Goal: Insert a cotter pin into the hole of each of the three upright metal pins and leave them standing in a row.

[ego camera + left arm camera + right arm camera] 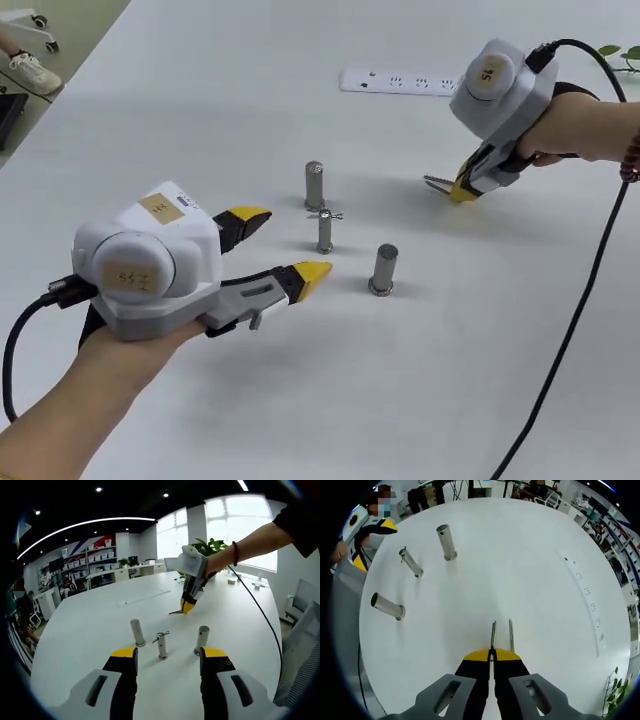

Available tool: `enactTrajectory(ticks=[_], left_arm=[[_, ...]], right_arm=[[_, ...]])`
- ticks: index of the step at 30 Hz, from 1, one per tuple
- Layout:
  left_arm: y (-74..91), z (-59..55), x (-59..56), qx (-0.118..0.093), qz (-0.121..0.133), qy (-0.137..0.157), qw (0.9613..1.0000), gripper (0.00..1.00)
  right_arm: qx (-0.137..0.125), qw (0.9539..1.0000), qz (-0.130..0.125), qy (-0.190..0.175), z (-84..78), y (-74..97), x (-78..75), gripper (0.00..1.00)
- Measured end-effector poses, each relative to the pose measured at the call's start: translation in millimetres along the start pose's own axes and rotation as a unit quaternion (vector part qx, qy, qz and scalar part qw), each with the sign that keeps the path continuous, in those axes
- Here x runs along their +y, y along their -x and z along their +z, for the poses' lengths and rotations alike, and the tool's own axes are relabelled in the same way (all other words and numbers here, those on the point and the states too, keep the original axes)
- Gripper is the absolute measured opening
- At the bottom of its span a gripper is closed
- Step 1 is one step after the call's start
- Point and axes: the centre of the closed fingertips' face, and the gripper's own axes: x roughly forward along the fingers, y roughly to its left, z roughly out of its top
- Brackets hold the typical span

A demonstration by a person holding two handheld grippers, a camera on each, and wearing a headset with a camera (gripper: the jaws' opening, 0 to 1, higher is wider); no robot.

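Left gripper point(285, 242) nearest, jaws apart, empty. Three grey metal pins point(384, 270) stand upright in a diagonal row mid-table point(300, 410). Middle pin point(325, 235) is slimmer, with a cotter pin point(327, 214) crosswise through its top. Right gripper point(460, 190), far right, is clamped on a second cotter pin point(437, 183). Open tabletop all round; power strip point(400, 80) at far edge.

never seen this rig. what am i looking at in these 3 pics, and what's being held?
There is no robot here. A person holds a two-jaw gripper in each hand. The head view comes from a headset camera, and the two round pictures come from cameras riding on the grippers. Three metal pins stand on the white table. The middle pin already has a cotter pin through it. A power strip lies farther back. The left gripper is open and holds nothing. The right gripper is shut on a second cotter pin.
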Motion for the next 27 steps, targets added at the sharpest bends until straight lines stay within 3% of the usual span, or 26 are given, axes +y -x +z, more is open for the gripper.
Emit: enactTrajectory(ticks=[7, 12, 18, 25, 27], left_arm=[[2.2, 1.5, -0.4, 0.002, 0.002, -0.003, 1.0, 0.47], [3.9, 5.9, 0.5, -0.002, 0.003, 0.0, 1.0, 0.46], [4.0, 11.5, 1.3, -0.005, 0.001, 0.001, 1.0, 0.44], [0.9, 13.0, -0.1, 0.004, 0.002, -0.009, 0.9999, 0.4], [-0.2, 13.8, -2.5, 0.006, -0.002, -0.012, 0.9999, 0.4]], right_arm=[[-0.036, 0.9989, 0.0, 0.032, 17.1, 9.8, 5.7, 0.0], [-0.057, 0.9969, 0.002, 0.054, 29.5, 25.2, 29.9, 0.0], [-0.073, 0.995, 0.006, 0.067, 37.6, 33.2, 46.5, 0.0], [-0.101, 0.9908, 0.004, 0.09, 49.6, 44.1, 68.2, 0.0], [-0.108, 0.9894, 0.007, 0.096, 52.9, 49.3, 81.7, 0.0]])
